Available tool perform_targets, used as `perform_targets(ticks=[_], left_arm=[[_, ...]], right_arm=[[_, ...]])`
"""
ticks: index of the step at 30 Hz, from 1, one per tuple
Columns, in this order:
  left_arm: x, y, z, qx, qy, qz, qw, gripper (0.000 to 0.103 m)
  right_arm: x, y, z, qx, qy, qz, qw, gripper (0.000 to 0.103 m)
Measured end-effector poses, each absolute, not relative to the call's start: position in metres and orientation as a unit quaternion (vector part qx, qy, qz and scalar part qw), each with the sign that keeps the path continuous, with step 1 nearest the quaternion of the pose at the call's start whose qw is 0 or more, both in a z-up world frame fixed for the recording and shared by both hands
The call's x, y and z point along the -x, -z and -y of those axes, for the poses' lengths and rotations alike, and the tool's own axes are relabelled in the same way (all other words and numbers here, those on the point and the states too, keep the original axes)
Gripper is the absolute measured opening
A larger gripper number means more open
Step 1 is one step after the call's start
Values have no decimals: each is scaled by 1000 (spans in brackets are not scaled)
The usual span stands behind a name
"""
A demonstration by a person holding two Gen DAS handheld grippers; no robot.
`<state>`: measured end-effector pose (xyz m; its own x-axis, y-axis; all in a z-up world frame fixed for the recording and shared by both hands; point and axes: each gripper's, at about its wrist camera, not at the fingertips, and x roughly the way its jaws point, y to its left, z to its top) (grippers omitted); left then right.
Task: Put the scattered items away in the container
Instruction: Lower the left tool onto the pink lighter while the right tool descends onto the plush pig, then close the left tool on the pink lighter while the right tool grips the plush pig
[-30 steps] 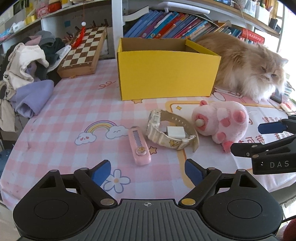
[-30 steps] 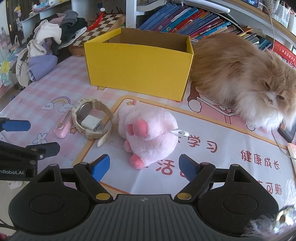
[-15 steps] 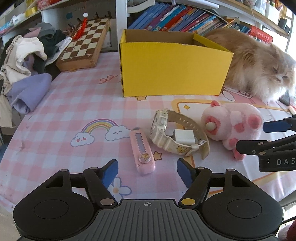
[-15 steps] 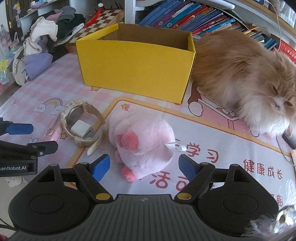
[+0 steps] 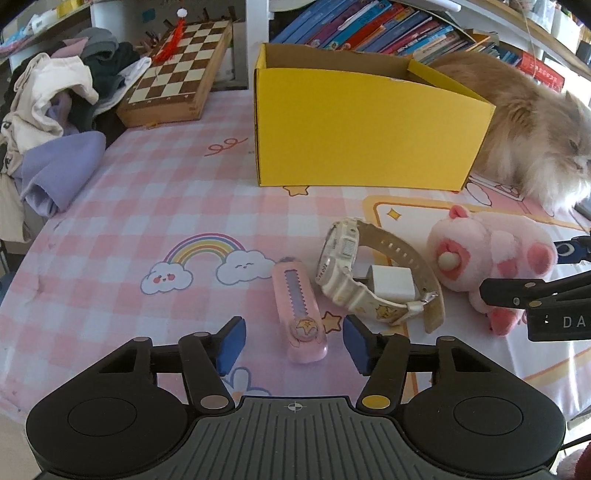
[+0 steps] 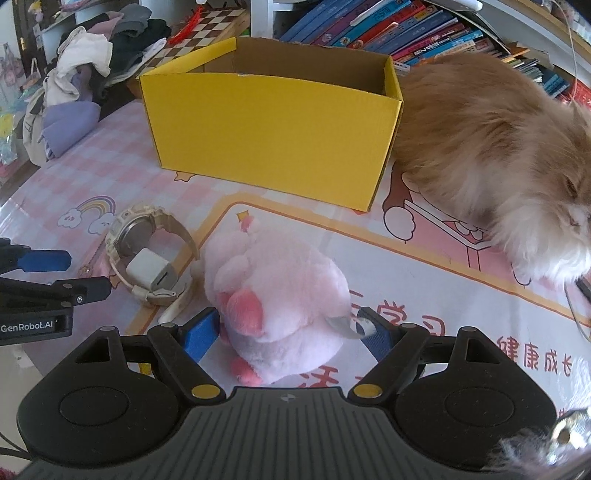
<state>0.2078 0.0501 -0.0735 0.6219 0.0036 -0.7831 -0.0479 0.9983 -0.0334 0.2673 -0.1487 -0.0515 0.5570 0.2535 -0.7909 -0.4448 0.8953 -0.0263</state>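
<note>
A yellow cardboard box (image 5: 362, 133) (image 6: 273, 122) stands open at the back of the table. A pink utility knife (image 5: 299, 310) lies lengthwise, its near end between the blue pads of my open left gripper (image 5: 293, 345). Beside it sit a cream wristwatch (image 5: 369, 273) (image 6: 147, 240) and a white charger plug (image 5: 391, 282) (image 6: 153, 275) inside its strap. A pink plush toy (image 6: 277, 299) (image 5: 491, 251) lies on its side, its rear between the fingers of my open right gripper (image 6: 291, 332), which straddle it.
A fluffy orange cat (image 6: 495, 147) (image 5: 532, 122) lies right of the box. A folded chessboard (image 5: 177, 81) and a clothes pile (image 5: 55, 110) occupy the back left. Books (image 6: 369, 29) line the shelf behind. The pink checked tablecloth (image 5: 147, 206) is bare at left.
Both grippers have moved forward and lower. The left now has the knife's end between its pads; the right now straddles the plush toy. Both stay open.
</note>
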Motion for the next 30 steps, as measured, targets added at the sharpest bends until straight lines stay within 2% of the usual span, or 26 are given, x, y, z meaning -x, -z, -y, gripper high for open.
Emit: perform_targets(ticks=[11, 15, 24, 30], left_arm=[[-215, 77, -49, 17, -22, -437, 899, 38], [-215, 77, -48, 6, -20, -435, 900, 24], [-213, 76, -53, 26, -16, -432, 901, 23], [-206, 69, -57, 38, -15, -420, 907, 23]], right_arm=[[-279, 55, 145, 116, -215, -431, 869, 75], [-279, 55, 145, 116, -219, -430, 868, 72], [-278, 54, 146, 116, -226, -428, 867, 63], [-274, 49, 151, 112, -219, -424, 871, 62]])
